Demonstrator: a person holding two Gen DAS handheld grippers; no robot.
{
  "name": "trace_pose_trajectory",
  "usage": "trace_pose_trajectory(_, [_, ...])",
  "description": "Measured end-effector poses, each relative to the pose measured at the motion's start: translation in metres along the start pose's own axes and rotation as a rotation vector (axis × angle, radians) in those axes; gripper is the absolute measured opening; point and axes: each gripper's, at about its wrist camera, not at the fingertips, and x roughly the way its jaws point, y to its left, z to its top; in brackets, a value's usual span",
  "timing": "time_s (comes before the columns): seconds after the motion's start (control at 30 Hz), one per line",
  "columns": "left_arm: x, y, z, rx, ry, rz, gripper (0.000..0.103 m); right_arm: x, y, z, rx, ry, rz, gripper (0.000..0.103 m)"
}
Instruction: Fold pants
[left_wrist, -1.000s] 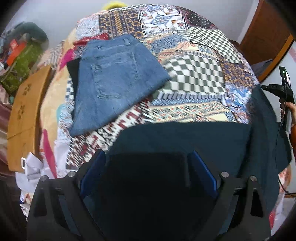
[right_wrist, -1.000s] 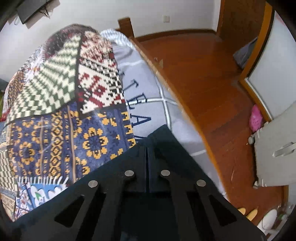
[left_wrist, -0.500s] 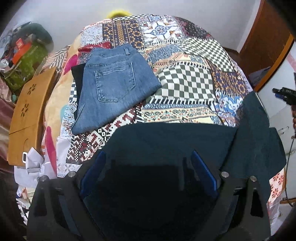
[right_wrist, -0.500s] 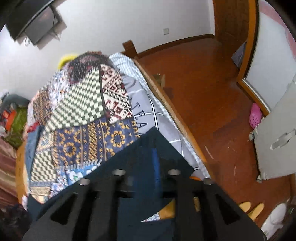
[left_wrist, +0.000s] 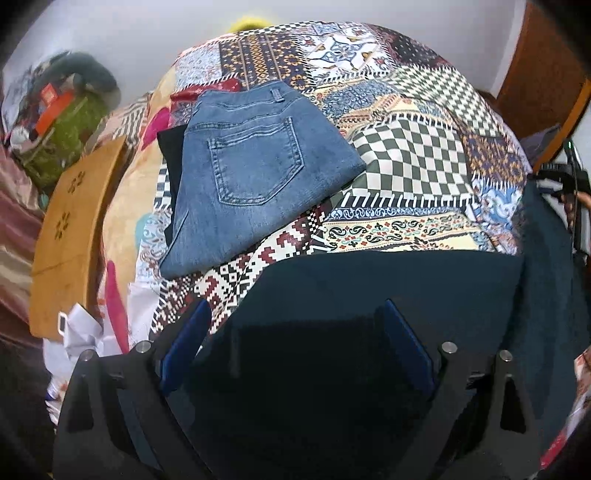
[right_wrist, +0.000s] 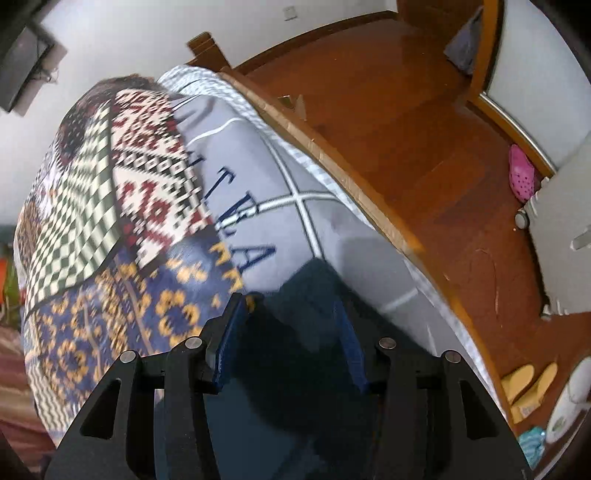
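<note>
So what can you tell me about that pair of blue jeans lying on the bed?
The blue jeans are faded, medium-blue denim, already folded into a compact bundle. A stitched back pocket faces up, and the waistband with a belt loop points toward the far wall. They lie flat on the patchwork bedspread, toward its left side, partly covering a black garment that peeks out along their left edge. Neither gripper touches them.
</note>
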Motion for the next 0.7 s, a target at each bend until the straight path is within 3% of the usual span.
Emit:
trace_pose_trajectory(0.1, [0.002,-0.01,0.0,0.043,-0.002,0.005,0.094,0.01,0.002,-0.001,-0.023,-0.007,-0.056,0.028])
trace_pose_trajectory(0.3, [-0.001,-0.024,-0.002,0.097,-0.017,0.021,0.094,0.002,-0.003,-0.002,-0.015,-0.038,-0.037,0.018])
trace_pose_trajectory(0.5, [-0.006,-0.037,-0.005,0.124,0.009,-0.016,0.094,-0.053,-0.007,-0.011,-0.037,-0.11,0.014,0.012])
trace_pose_trajectory(0.7, [-0.01,-0.05,-0.009,0.126,0.039,-0.049,0.094,-0.146,-0.029,-0.025,-0.05,-0.234,0.087,0.012])
